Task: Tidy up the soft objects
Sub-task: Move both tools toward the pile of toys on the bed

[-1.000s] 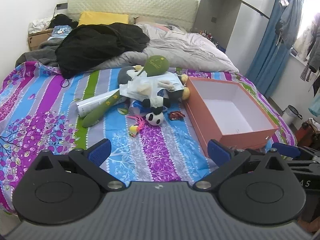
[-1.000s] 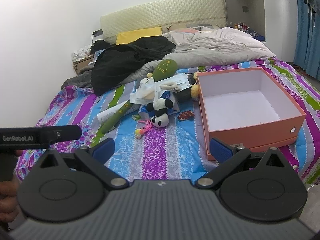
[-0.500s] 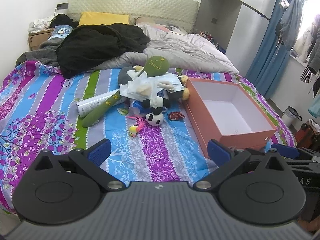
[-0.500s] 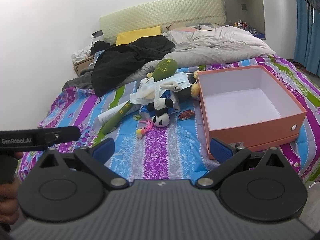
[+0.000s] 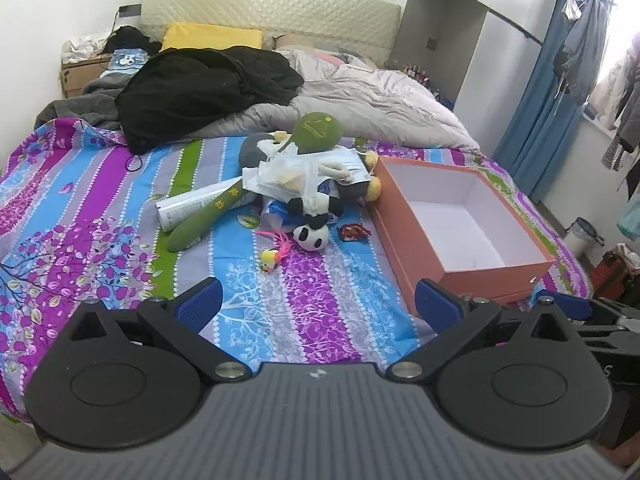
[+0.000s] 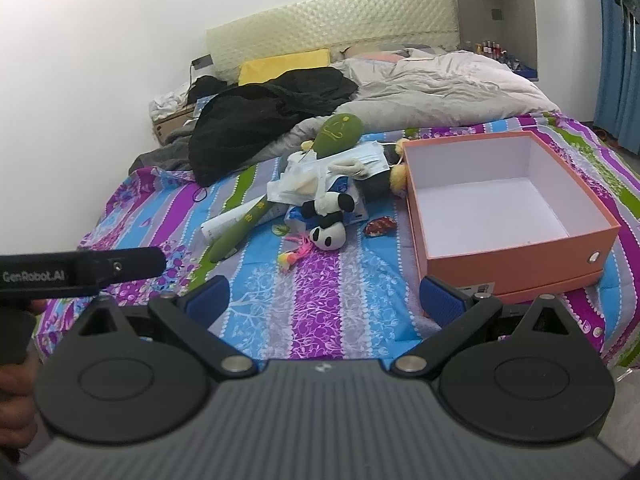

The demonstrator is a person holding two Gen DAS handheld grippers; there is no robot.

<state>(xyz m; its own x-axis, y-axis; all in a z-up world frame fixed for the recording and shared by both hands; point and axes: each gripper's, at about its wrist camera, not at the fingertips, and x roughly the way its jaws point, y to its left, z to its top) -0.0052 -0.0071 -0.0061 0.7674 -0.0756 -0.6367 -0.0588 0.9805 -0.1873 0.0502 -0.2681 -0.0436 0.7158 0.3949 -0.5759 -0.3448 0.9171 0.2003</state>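
A heap of soft toys lies mid-bed: a long green plush [image 5: 224,200] [image 6: 256,212], a panda plush [image 5: 314,226] [image 6: 330,224], a dark plush with yellow feet [image 5: 370,188] and face masks in plastic [image 5: 296,168] [image 6: 360,158]. A small yellow and pink toy [image 5: 270,256] [image 6: 292,254] and a red wrapper [image 5: 352,232] [image 6: 380,226] lie in front. An empty orange box [image 5: 424,256] [image 6: 516,264] stands right of the heap. My left gripper [image 5: 316,304] and right gripper [image 6: 326,294] hang open over the bed's near edge, well short of the toys, holding nothing.
A black garment [image 5: 200,88], a grey duvet [image 5: 380,104] and a yellow pillow [image 5: 212,36] fill the far half of the bed. The striped bedsheet [image 5: 80,208] spreads in front. Blue curtains [image 5: 540,112] and hanging clothes stand at the right. The left gripper's body [image 6: 80,268] shows at the left.
Both views have drifted slightly; the bed and box sit a little differently in frame. The toys and box have not moved, and both grippers remain open.
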